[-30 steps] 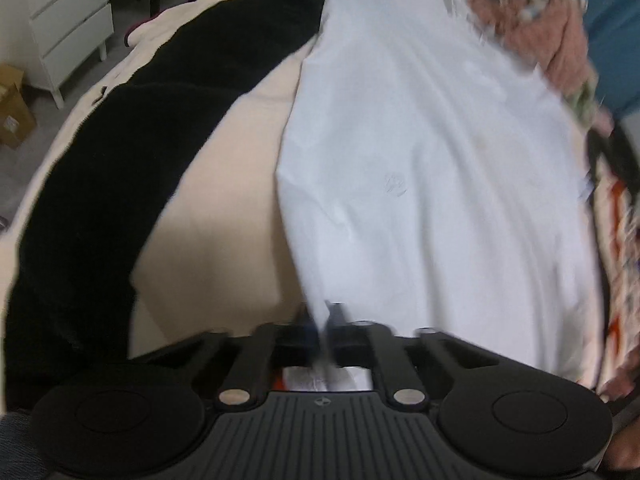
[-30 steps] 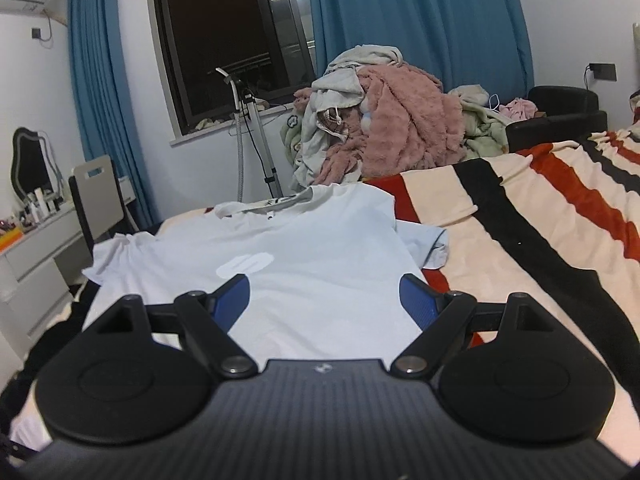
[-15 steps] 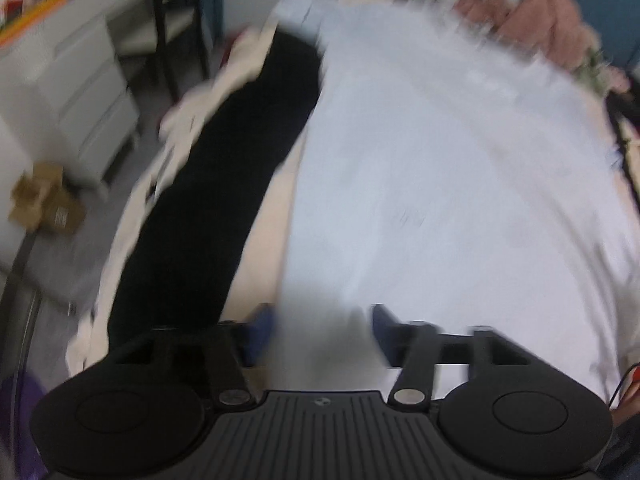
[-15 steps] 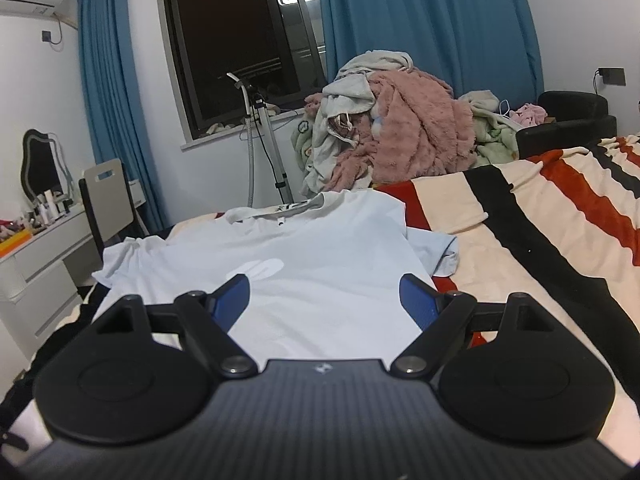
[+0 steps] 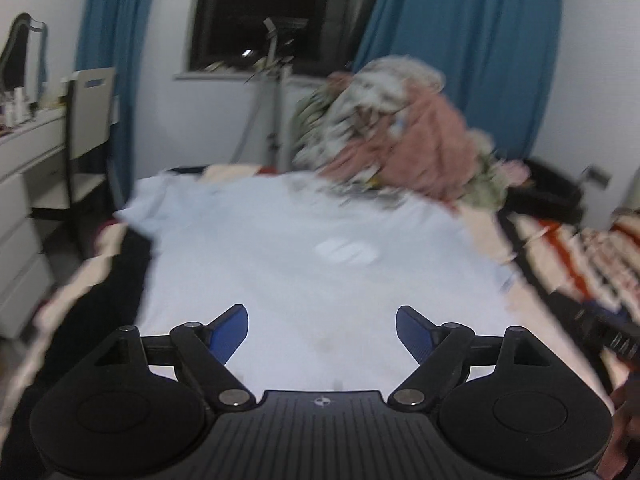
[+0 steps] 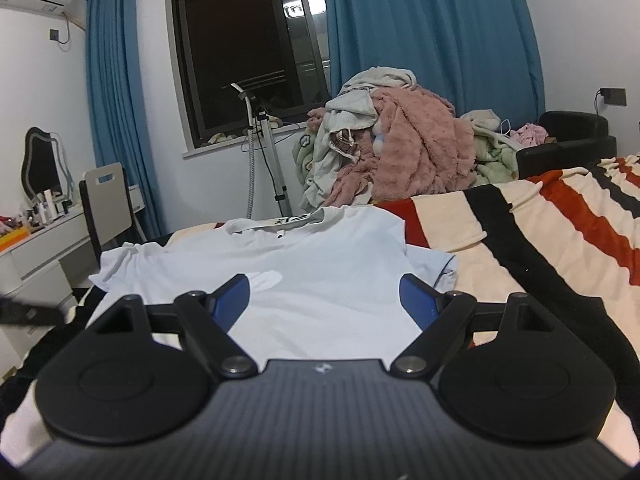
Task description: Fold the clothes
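Clearly the T-shirt (image 6: pixel 320 276) is a light, limp thing: thin pale-blue cotton that will sag from wherever it is pinched and slide a little over the fleecy blanket (image 6: pixel 552 240) beneath it. I judge it neither fragile nor slippery, only floppy, so one corner alone would let the rest trail. The sensible places to take hold look like the two near hem corners, or a shoulder and the hem on one side, pinching through both layers so front and back travel together.

It lies face up and nearly flat on the bed, collar (image 6: pixel 276 222) at the far end, hem nearest the claws. A white oval print (image 5: pixel 346 251) sits on the chest, and the left sleeve (image 6: pixel 120 264) spreads toward the bed's left edge. The right sleeve looks tucked or rumpled against the striped blanket.

Over the near hem the left claw (image 5: pixel 322 330) is opening, with nothing between its blue pads; that view is blurred. Beside it the right claw (image 6: pixel 325 300) gapes wide and empty above the same cloth. A heap of unfolded laundry (image 6: pixel 392 144) waits at the far side.
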`<state>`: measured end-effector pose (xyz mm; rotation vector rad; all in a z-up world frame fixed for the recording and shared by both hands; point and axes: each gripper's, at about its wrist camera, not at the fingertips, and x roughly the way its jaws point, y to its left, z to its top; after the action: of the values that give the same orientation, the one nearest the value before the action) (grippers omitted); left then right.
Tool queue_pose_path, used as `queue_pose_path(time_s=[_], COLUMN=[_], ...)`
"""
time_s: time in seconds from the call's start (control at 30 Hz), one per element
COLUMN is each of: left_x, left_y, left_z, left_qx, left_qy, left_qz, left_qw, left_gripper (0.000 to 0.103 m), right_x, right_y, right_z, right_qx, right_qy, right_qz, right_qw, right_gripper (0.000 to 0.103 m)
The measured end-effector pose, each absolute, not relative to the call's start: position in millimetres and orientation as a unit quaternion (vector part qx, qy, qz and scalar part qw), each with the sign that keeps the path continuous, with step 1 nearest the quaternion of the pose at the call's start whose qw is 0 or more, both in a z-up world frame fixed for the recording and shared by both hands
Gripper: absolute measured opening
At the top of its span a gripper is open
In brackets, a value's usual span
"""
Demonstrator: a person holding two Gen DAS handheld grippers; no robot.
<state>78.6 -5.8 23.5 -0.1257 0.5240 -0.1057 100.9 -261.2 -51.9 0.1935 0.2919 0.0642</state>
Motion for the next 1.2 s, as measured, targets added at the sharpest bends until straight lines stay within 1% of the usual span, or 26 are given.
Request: queue_pose_path(time_s=[0.07, 0.1, 0.17, 0.33, 0.4, 0.47, 0.73, 0.8, 0.93, 1.2], left_x=[84.0, 87.5, 103.1, 146.1, 159.7, 162.3, 166.4, 153.8, 174.4, 178.4], left_y=[-15.7, -21.5, -30.1, -39.3, -36.1, -42.1, -67.6, -59.1, -41.7, -35.7], left_z=[8.3, -0.3, -25.2, -91.6, -107.4, -113.5, -122.4, -129.8, -138.3, -140.3], left_qx=[-0.064, -0.060, -0.048, -0.055, -0.054, -0.033, 0.013, 0.015, 0.022, 0.029], left_qy=[0.239, 0.230, 0.236, 0.296, 0.297, 0.284, 0.293, 0.292, 0.297, 0.300], left_qz=[-0.050, -0.044, -0.036, 0.026, 0.056, 0.075, 0.091, 0.091, 0.091, 0.092], left_qw=[0.968, 0.970, 0.970, 0.953, 0.952, 0.955, 0.952, 0.952, 0.950, 0.949], left_gripper=[0.094, 0.100, 0.101, 0.101, 0.103, 0.103, 0.103, 0.103, 0.103, 0.103], right_x=[102.5, 103.4, 105.9, 116.1, 119.0, 121.9, 130.4, 130.7, 127.5, 124.2], right_y=[-261.8, -262.2, -263.5, -265.0, -265.9, -266.6, -268.8, -268.1, -269.8, -273.0], right_z=[-53.5, -54.4, -55.8, -59.0, -61.4, -63.9, -70.5, -71.1, -69.9, -67.3], right_qx=[0.094, 0.093, 0.097, 0.103, 0.105, 0.104, 0.117, 0.116, 0.121, 0.129], right_qy=[0.146, 0.147, 0.149, 0.154, 0.158, 0.163, 0.180, 0.183, 0.182, 0.179], right_qz=[0.026, 0.023, 0.017, 0.006, 0.005, 0.005, 0.007, 0.008, 0.009, 0.009], right_qw=[0.984, 0.984, 0.984, 0.983, 0.982, 0.981, 0.977, 0.976, 0.976, 0.975], right_gripper=[0.083, 0.083, 0.083, 0.083, 0.083, 0.083, 0.083, 0.083, 0.083, 0.083])
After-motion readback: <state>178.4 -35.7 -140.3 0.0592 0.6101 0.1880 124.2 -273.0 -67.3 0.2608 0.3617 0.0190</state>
